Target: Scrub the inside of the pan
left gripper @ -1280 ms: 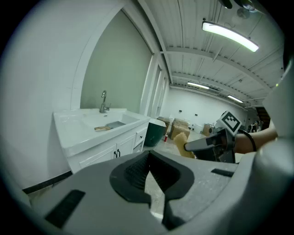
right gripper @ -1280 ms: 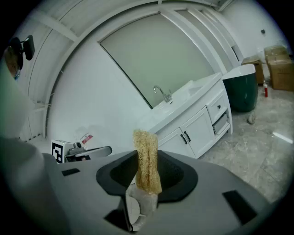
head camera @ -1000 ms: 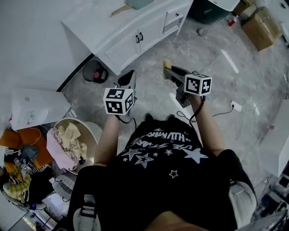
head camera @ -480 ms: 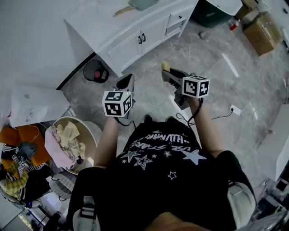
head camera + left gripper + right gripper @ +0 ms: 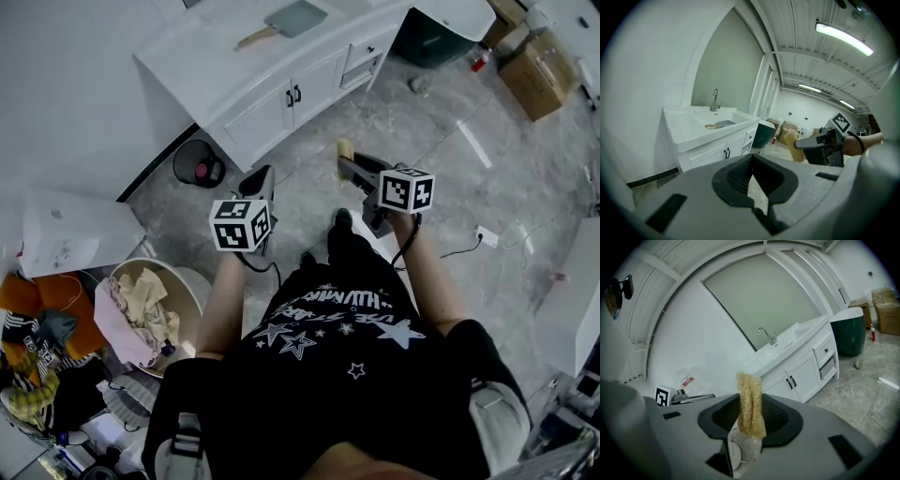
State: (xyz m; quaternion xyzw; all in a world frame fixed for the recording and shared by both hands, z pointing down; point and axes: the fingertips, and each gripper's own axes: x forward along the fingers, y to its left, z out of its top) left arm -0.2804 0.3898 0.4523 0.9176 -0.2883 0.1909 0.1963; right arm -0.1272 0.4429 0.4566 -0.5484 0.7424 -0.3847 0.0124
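The pan (image 5: 293,18), a grey-green square one with a wooden handle, lies on the white sink cabinet's top (image 5: 216,56), far ahead of both grippers; it is also small in the left gripper view (image 5: 723,123). My left gripper (image 5: 259,184) is held at waist height, shut with nothing between its jaws (image 5: 751,174). My right gripper (image 5: 349,165) is shut on a yellow loofah scrubber (image 5: 345,149), which sticks up out of the jaws (image 5: 750,401). Seen from the left gripper, the right gripper (image 5: 806,144) carries the scrubber (image 5: 791,144). Both point toward the cabinet.
A faucet (image 5: 715,99) stands at the sink. On the marble floor are a black bin (image 5: 197,161) beside the cabinet, a laundry basket (image 5: 141,300) at my left, a dark green bin (image 5: 433,37), cardboard boxes (image 5: 539,56) and a cable with a plug block (image 5: 487,234).
The person has stepped toward the cabinet, one foot now forward. Both grippers moved with the body, still shut, and the pan shows more fully.
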